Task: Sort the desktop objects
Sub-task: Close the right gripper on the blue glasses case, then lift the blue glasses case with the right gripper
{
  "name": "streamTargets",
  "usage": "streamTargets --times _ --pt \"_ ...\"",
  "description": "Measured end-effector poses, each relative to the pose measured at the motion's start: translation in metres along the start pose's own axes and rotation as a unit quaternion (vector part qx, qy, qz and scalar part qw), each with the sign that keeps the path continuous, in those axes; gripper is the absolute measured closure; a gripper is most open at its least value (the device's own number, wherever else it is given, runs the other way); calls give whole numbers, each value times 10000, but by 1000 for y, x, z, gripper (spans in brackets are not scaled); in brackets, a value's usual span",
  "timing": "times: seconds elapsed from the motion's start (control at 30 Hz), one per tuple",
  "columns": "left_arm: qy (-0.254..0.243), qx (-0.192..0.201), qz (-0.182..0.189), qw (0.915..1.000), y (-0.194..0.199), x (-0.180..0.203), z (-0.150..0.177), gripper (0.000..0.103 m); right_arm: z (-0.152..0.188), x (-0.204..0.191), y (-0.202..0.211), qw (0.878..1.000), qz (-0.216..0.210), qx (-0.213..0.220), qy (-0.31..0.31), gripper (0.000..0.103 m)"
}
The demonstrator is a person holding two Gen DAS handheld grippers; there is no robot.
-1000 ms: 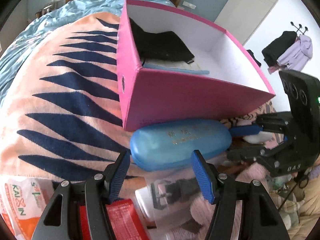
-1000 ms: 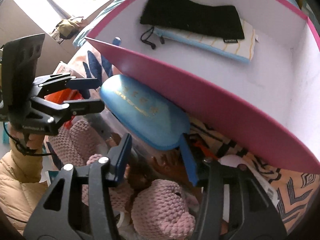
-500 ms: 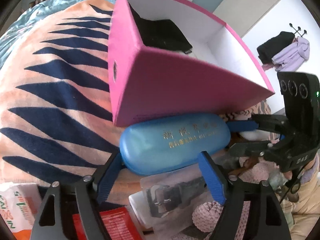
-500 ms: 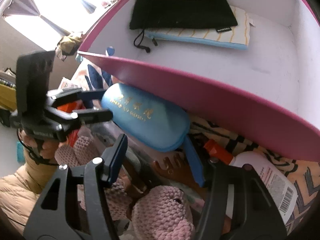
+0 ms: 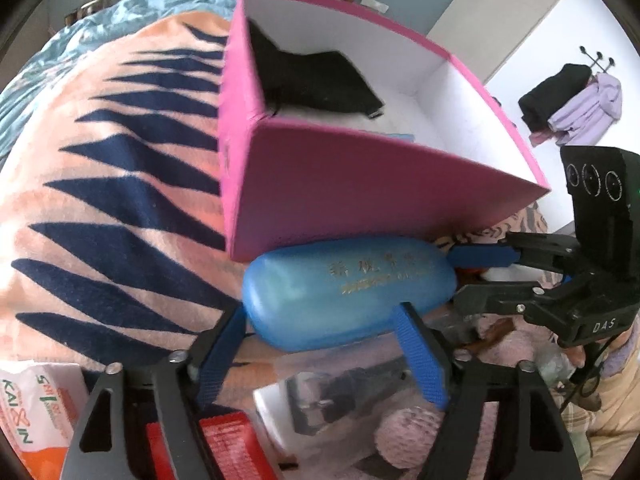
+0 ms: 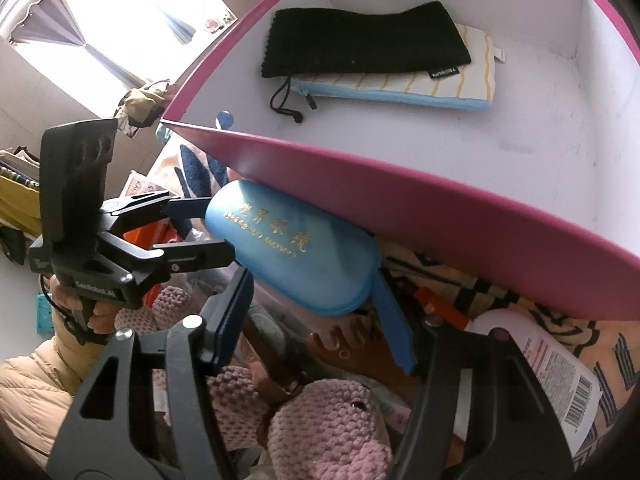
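A blue glasses case (image 5: 348, 292) with gold lettering lies against the near wall of the pink box (image 5: 380, 196). It also shows in the right wrist view (image 6: 296, 248). My left gripper (image 5: 320, 320) is open, its fingers around the case's left end. My right gripper (image 6: 312, 280) is open, its fingers around the case's other end. Each gripper also shows in the other's view: the left (image 6: 196, 228), the right (image 5: 480, 276). Inside the pink box (image 6: 460, 216) lie a black pouch (image 6: 360, 40) and a striped pencil case (image 6: 420, 84).
Under the grippers lies a pile: a pink knitted toy (image 6: 328, 428), a brown comb (image 6: 352, 344), a white bottle (image 6: 552, 364), a red packet (image 5: 232, 448), a clear bag with a strap (image 5: 340, 392). An orange-and-white packet (image 5: 36, 412) lies left on the patterned blanket (image 5: 100, 200).
Both grippers have moved in along the blue glasses case, which now sits between each pair of fingers. The case has not left its place against the box.
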State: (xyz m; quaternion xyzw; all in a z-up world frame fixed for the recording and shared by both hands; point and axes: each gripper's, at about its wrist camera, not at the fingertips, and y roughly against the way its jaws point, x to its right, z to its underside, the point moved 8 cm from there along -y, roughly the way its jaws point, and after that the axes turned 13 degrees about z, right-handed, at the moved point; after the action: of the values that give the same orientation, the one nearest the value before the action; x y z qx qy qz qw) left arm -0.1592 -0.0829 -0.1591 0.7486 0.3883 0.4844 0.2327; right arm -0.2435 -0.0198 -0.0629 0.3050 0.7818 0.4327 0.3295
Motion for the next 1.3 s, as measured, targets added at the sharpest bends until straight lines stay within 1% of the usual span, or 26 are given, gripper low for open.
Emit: streamTargets --times 0.07,0.1,0.13,0.17,0.23,0.27,0.3,0.33,0.47,0.53,0.6,0.67,0.83,0.97,1.03,1.13,1.2,1.3 --pt "-98 -25 113 9999 0 9 0 31 -1 -10 5 9996 -243 113 127 55" --pt "-142 -41 47 9999 0 10 2 31 -1 -15 6 9994 -225 143 224 55" --pt "-141 -75 -17 9999 -1 9 4 31 -1 -17 6 9994 -121 161 287 55" --pt "-98 -97 -23 9999 -3 7 4 31 -2 -16 5 9995 1 171 276 55" --pt "30 -133 44 9999 -5 1 6 31 -4 -10 5 9998 45 138 145 55" --pt "53 -135 81 9999 -5 0 7 31 -5 -5 5 9998 112 130 87 53" --pt "65 -130 92 9999 -4 0 7 31 -4 1 3 9997 236 98 5 49" --pt "63 -122 85 9999 -4 0 6 31 -3 7 1 9994 327 45 -71 46" --pt "106 -155 83 9998 -4 -2 4 30 1 11 -5 9993 255 -128 -241 36" --pt "142 -187 168 9996 -6 -3 4 30 0 7 -6 9994 258 -107 -199 31" --pt "150 -205 192 9995 -7 -3 4 30 -1 3 -7 9995 186 -120 -204 22" --pt "148 -214 199 9995 -8 -3 4 30 0 4 -6 9996 149 -112 -224 19" --pt "216 -241 250 9992 -11 -3 2 29 -1 5 -10 9994 187 -103 -286 17" --pt "278 -209 308 9989 -12 -3 0 29 2 6 -6 9988 168 -92 -457 18" --pt "283 -216 324 9988 -16 -3 -3 29 3 4 -7 9991 212 -118 -346 18" --pt "220 -228 266 9991 -17 -1 -3 29 1 6 -10 9990 245 -206 -323 16" --pt "201 -243 237 9992 -17 1 -3 29 1 5 -18 9985 362 -331 -236 15" --pt "179 -223 168 9994 -15 0 -3 28 0 4 -22 9981 452 -329 -257 14"
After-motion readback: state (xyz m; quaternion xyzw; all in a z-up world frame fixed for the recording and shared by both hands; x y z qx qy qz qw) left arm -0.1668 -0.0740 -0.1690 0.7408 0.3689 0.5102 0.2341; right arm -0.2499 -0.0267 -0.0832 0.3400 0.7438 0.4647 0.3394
